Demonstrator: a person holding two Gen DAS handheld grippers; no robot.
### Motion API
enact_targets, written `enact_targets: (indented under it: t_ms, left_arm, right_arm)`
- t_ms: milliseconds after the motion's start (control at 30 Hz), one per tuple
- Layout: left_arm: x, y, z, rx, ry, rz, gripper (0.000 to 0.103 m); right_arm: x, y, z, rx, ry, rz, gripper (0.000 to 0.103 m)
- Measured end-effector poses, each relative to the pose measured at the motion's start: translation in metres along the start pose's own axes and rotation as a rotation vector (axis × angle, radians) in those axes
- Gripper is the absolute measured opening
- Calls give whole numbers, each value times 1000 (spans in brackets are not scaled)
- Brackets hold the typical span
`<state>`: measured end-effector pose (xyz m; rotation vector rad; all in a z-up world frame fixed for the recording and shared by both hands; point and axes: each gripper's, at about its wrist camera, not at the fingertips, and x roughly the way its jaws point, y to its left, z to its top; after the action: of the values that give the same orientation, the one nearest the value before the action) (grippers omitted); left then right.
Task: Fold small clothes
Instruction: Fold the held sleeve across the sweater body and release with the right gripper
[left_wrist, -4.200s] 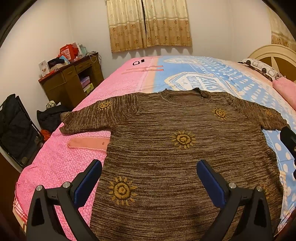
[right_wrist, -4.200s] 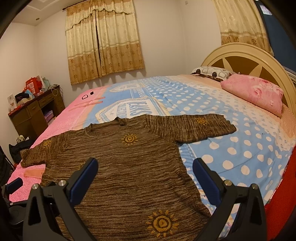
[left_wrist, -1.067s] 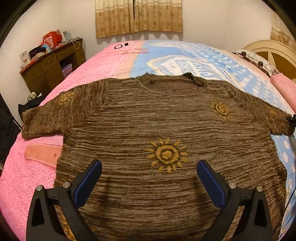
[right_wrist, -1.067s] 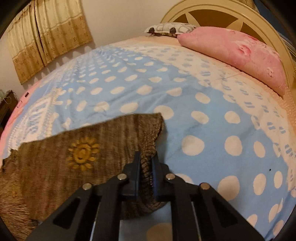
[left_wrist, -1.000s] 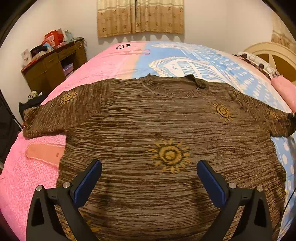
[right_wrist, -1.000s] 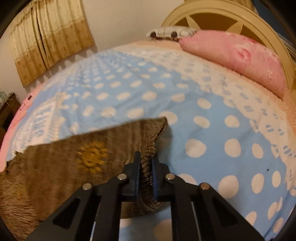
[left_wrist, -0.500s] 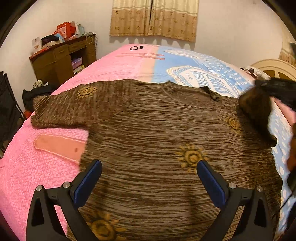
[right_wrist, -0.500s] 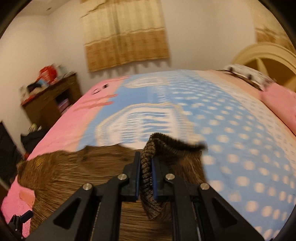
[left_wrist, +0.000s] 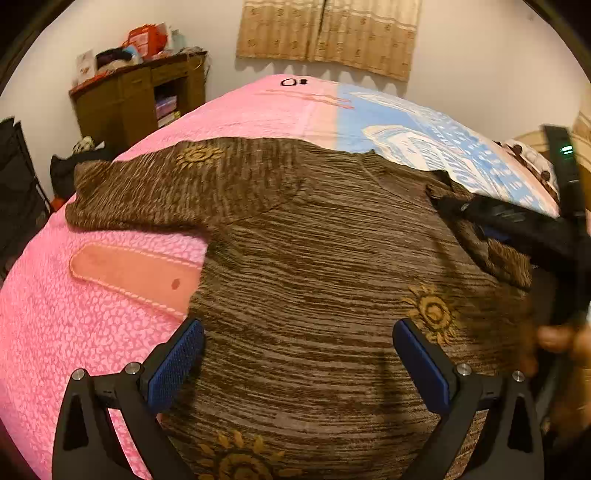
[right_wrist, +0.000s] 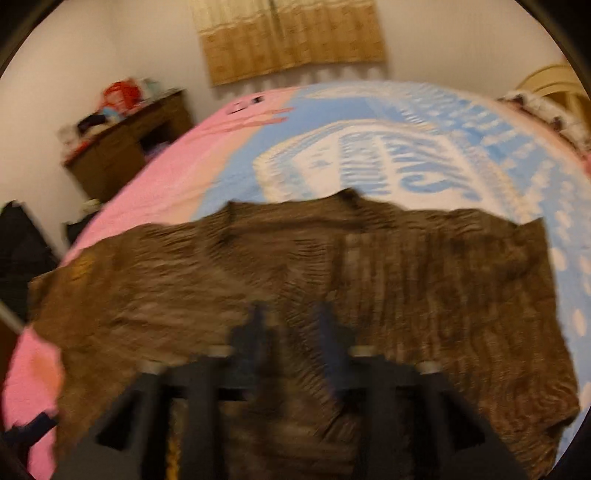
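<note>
With the right sleeve (right_wrist: 461, 280) laid across the chest of the brown space-dyed knit sweater with yellow sun motifs (left_wrist: 314, 295), my right gripper (right_wrist: 291, 328) is opening its jaws above the folded cloth; blur hides whether any knit is left between them. My left gripper (left_wrist: 297, 354) hovers with jaws wide apart and empty over the lower body. The sweater lies flat on the pink-and-blue printed bedspread (left_wrist: 92, 314), collar at 12 o'clock. To do this fold well, I judge I should let the sleeve drop flat, cuff inside the body outline, and lift clear without dragging it. The left sleeve (left_wrist: 166, 184) lies spread at 10 o'clock, pink bedspread open beyond it; the wooden cabinet (left_wrist: 140, 99) stands well apart.
</note>
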<state>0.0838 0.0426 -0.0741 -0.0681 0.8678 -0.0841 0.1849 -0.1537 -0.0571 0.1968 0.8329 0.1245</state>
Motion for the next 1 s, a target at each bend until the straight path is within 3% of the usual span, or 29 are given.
enact_targets:
  t_ms: [33, 100, 233, 333, 500, 567, 600, 700, 733, 833, 867, 1000]
  left_arm:
    - [-1, -3, -1, 16, -5, 8, 102]
    - [-3, -7, -2, 42, -18, 21, 102]
    - [-3, -12, 0, 48, -26, 9, 102]
    - [1, -17, 0, 47, -12, -6, 102]
    - [0, -24, -2, 83, -9, 12, 102]
    - [-1, -21, -2, 86, -11, 30, 102]
    - [-1, -19, -1, 83, -12, 35, 102]
    - [-2, -8, 1, 54, -19, 37, 102]
    - [-1, -4, 1, 40, -16, 36, 102]
    - [5, 3, -1, 5, 6, 22, 102]
    - [8, 4, -1, -5, 18, 13, 102]
    - [8, 1, -4, 1, 17, 0, 102]
  right_arm:
    - [-10, -2, -2, 2, -5, 48, 67]
    - [-29, -8, -6, 13, -50, 75, 61]
    - [-64, -67, 3, 168, -151, -29, 51]
    - [-65, -89, 12, 202, -135, -60, 51]
    - [-43, -46, 15, 96, -77, -19, 51]
    - [-22, -25, 21, 60, -32, -20, 60]
    - [-13, -22, 22, 56, -14, -26, 66]
    - [21, -8, 22, 18, 76, -101, 66]
    - [30, -6, 19, -4, 96, -141, 63]
    - [23, 5, 12, -125, 53, -213, 36]
    - [20, 6, 11, -131, 48, -223, 15]
    - [-2, 13, 9, -152, -31, -246, 12]
